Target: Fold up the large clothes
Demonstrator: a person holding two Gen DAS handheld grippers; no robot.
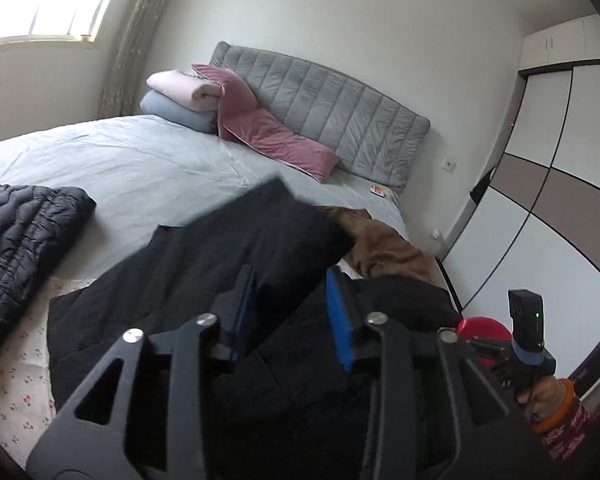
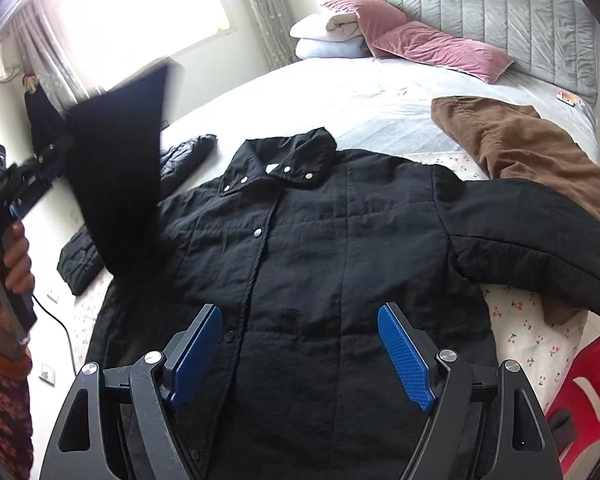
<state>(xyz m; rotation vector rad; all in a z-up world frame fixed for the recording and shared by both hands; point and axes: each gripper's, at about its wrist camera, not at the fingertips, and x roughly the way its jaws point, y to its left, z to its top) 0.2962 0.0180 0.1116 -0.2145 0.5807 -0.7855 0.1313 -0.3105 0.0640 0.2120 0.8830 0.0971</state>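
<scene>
Fabric fills my near view: the black padded coat (image 2: 320, 240) lies front-up on the bed (image 2: 360, 92), collar toward the far grey headboard (image 2: 500, 12), snaps fastened down its placket. Its left sleeve (image 2: 120, 168) is lifted off the bed, blurred, meeting my left gripper (image 2: 48, 160) at the left edge; I cannot tell whether those pads pinch it or have let go. My right gripper (image 2: 300, 356) hovers above the coat's lower front, jaws spread wide with nothing between them. A brown garment (image 2: 532, 152) lies far right beside the coat, a black quilted jacket (image 1: 24, 240) to its left, pink pillows (image 2: 432, 44) by the headboard.
</scene>
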